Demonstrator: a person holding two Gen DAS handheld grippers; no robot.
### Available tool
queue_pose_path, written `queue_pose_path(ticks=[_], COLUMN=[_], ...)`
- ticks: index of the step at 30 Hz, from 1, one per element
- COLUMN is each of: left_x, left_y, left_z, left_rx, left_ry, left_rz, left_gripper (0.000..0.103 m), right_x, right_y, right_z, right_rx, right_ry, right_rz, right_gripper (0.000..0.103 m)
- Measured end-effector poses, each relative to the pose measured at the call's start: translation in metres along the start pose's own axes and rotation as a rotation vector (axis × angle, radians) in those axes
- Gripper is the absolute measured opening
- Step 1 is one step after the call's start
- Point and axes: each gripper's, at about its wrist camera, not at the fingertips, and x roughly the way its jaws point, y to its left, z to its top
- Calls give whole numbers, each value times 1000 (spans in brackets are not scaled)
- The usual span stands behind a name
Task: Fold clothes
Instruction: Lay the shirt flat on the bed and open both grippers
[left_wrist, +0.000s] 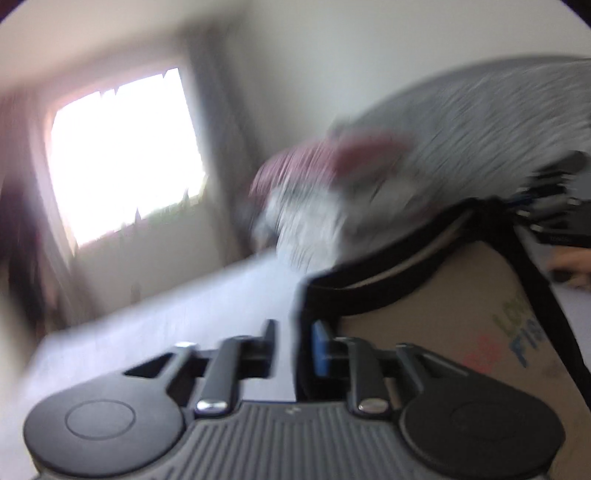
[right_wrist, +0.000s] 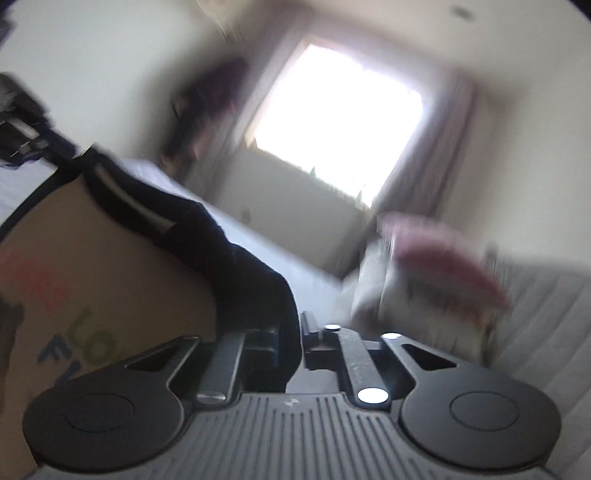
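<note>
Bed (left_wrist: 155, 317), white sheet, fills lower view; blurred clothes pile (left_wrist: 332, 192) near far edge. Tan T-shirt (left_wrist: 443, 306), black trim, lies on bed betw. both claws. Judged light, soft, floppy; best taken at black sleeve hems. Left gripper (left_wrist: 293, 345) & right gripper (right_wrist: 290, 347): jaws part-spread, dark hem betw. pads; pinch can't be told.

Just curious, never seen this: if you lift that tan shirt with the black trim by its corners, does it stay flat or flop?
Probably flops: the tan shirt already curves and sags across the bed. Likely light, being thin cloth. Its black sleeve looks limp, so it would likely dangle.
</note>
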Motion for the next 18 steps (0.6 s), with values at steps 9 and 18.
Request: queue_pose_path(ticks=[9, 18], left_x=[27, -4], left_y=[-34, -135], left_z=[-106, -142], left_rx=[-272, -145], left_ry=[250, 390], left_rz=[-40, -19], left_gripper=[68, 96], right_x=[-2, -37], right_y=[19, 125], right_z=[-88, -141], right_rx=[157, 258], right_ry=[228, 352], right_rz=[29, 385], right_gripper=[54, 64])
